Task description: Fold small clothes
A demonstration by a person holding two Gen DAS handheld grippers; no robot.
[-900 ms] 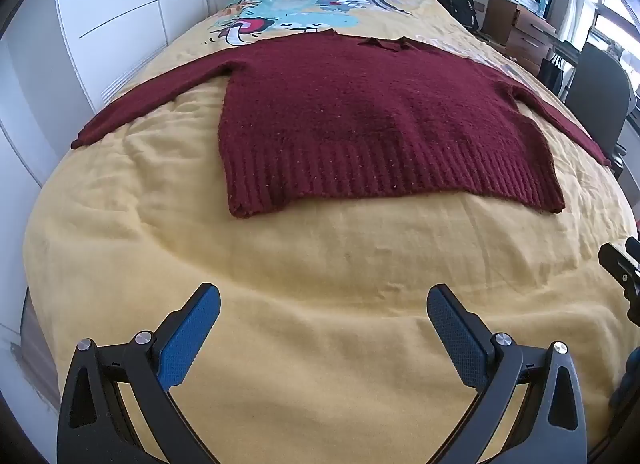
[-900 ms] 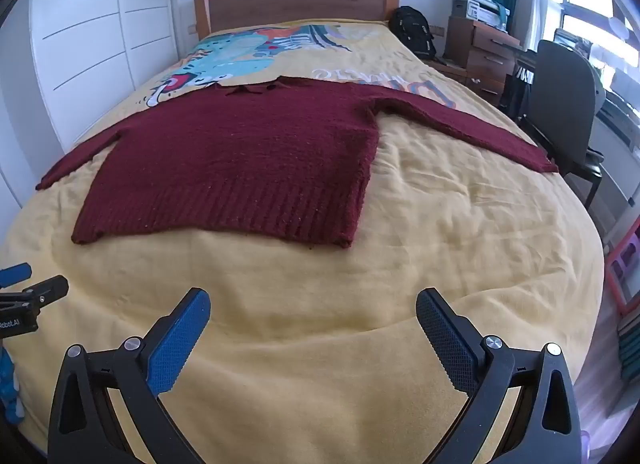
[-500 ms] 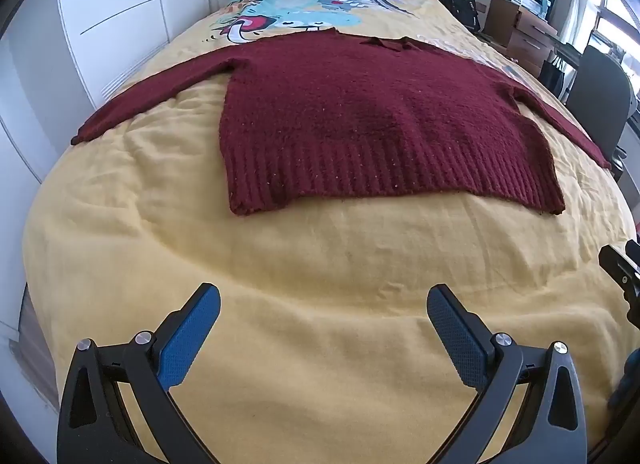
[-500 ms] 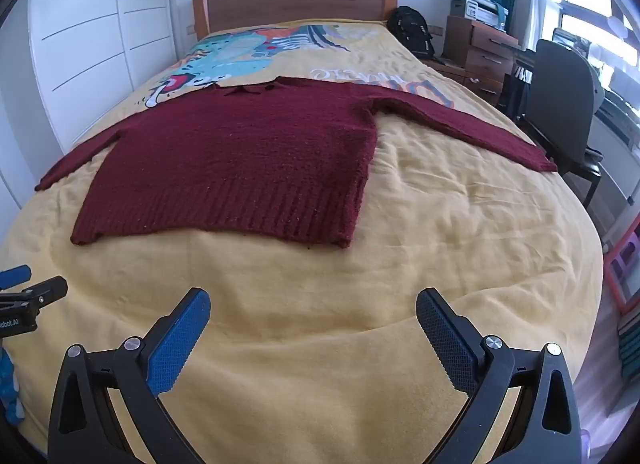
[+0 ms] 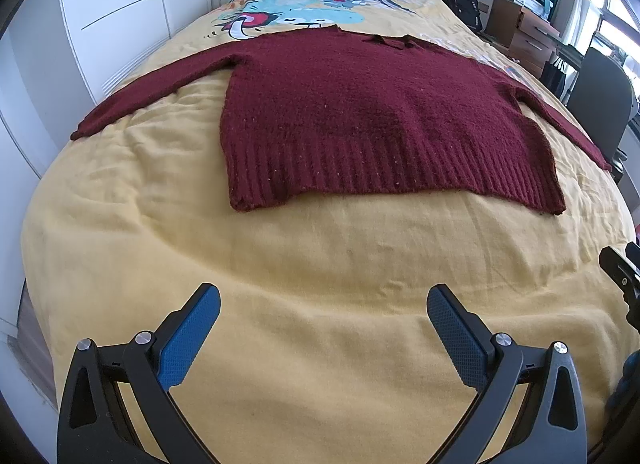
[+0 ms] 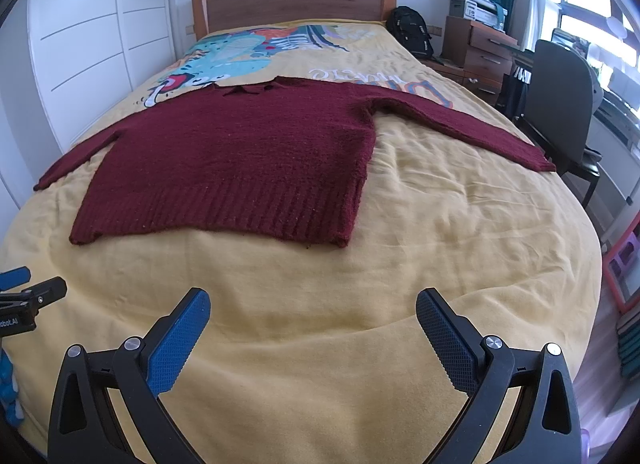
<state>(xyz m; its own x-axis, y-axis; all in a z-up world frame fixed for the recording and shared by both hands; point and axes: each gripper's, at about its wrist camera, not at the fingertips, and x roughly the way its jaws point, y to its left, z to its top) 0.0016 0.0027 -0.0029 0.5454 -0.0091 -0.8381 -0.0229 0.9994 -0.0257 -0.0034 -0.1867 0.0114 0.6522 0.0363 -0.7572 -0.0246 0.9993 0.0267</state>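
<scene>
Sweater (image 5: 360, 115) lies flat on the yellow bedspread (image 5: 320, 264), hem toward both wide-spread, empty grippers (image 5: 323, 306) (image 6: 313, 306), collar toward the headboard (image 6: 294, 3), sleeves stretched crosswise.

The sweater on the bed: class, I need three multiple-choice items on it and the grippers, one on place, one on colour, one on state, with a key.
1. Where does the sweater lie?
A. flat on the yellow bedspread
B. over the office chair
C. on the floor

2. What colour is the sweater?
A. teal
B. dark red
C. white

3. How does the left gripper stand?
A. shut on a sleeve
B. shut on nothing
C. open, holding nothing

Key: 1 A, it is spread out on the cover with both sleeves out to the sides. 2 B, the knit is dark red throughout. 3 C, its fingers stand wide apart above bare bedspread; the right gripper is the same.
</scene>
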